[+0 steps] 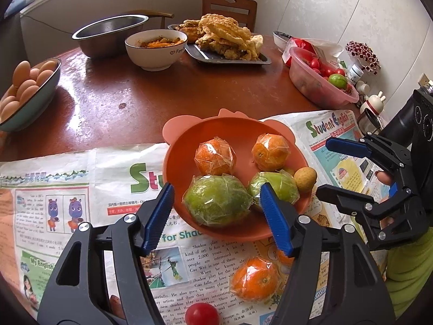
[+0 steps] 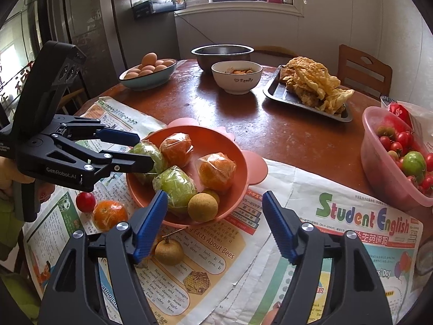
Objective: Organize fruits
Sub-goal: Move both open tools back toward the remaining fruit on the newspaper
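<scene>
An orange plate on newspaper holds two wrapped oranges, two wrapped green fruits and a small brown fruit. My left gripper is open astride the nearer green fruit, with gaps on both sides of it. My right gripper is open and empty at the plate's near rim, just short of the brown fruit. Loose on the paper lie a wrapped orange, a cherry tomato and a brown stalked fruit.
Farther back on the round brown table are a bowl of eggs, a steel bowl, a white bowl and a tray of fried food. A pink basin of tomatoes stands at the right. A wooden chair stands behind.
</scene>
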The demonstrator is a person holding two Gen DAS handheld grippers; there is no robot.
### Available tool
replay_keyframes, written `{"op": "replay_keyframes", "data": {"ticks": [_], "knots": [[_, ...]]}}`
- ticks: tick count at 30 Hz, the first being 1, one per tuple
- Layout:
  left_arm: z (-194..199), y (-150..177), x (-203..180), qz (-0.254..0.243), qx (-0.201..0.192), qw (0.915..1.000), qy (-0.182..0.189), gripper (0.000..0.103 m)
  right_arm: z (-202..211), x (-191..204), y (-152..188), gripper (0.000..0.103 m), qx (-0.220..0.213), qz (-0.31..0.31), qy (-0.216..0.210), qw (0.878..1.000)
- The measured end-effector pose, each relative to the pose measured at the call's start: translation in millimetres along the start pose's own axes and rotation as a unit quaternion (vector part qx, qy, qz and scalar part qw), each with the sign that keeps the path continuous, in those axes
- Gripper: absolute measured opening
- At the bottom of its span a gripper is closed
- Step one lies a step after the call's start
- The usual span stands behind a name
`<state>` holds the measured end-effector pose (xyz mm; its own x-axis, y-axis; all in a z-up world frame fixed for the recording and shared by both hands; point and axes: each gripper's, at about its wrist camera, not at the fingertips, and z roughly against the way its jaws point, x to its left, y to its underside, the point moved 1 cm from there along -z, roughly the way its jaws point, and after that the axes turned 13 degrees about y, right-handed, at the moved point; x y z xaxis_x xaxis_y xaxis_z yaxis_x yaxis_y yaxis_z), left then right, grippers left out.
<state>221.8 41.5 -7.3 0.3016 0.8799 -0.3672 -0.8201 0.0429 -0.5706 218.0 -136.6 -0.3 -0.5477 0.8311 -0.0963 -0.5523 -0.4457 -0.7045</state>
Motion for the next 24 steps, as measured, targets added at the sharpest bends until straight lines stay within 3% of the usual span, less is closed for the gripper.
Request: {"op": "replay_keyframes", "data": {"ticks": [24], "knots": [[37.3, 6.2, -24.0, -0.006, -0.044, 0.9988, -0.020, 0.093, 31.3, -2.9, 2.6, 0.091, -0.025, -0.016, 0.022, 0.999]]}}
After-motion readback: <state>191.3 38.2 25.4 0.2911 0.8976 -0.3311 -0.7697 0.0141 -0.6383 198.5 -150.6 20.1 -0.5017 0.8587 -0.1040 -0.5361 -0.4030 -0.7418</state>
